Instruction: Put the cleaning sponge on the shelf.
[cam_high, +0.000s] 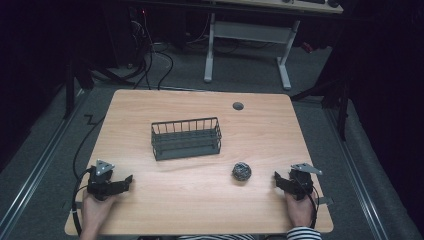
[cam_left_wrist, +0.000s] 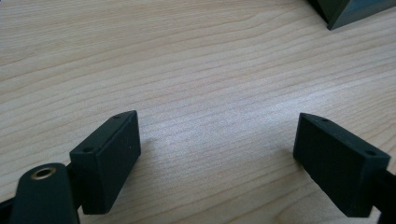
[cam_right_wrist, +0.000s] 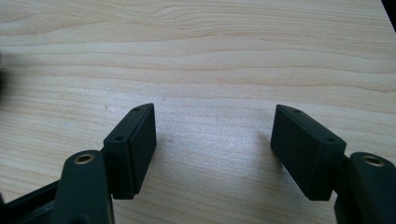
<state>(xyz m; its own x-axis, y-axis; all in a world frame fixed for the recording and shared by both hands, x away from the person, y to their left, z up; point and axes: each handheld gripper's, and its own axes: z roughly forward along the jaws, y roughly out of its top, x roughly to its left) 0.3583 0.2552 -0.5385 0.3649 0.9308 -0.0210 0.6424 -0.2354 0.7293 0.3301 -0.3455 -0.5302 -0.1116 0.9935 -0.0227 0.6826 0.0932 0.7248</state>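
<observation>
ball: small crumpled metallic grey ball (cam_high: 241, 171), looks like foil or steel wool, shiny bumpy surface, roundish. Sits on table, just left of the right gripper's tips, well right of the left gripper, nearer the person than the basket. Touching nothing but the table.
basket: dark wire basket (cam_high: 186, 138), rectangular, thin vertical bars on the sides, open top. Nothing seen inside. Stands upright mid-table, beyond both grippers, closer to left gripper's side than right. A dark corner of it (cam_left_wrist: 348, 11) shows top right in left gripper view.
left gripper: (cam_high: 129, 180) held in person's left hand (cam_high: 94, 210) at near-left of table, jaws point right toward table centre. In left gripper view (cam_left_wrist: 217, 154) jaws wide apart, bare wood between, gripping nothing.
right gripper: (cam_high: 276, 177) held in right hand (cam_high: 300, 210), near-right of table, jaws point left toward ball. In right gripper view (cam_right_wrist: 214, 144) jaws wide apart, bare wood between, gripping nothing. Dark blur at left edge of that view, can't tell what.
table: light wood-grain top (cam_high: 200, 200), small grey round cap (cam_high: 238, 106) near far edge.
sleeve: striped, at right wrist (cam_high: 304, 233).
</observation>
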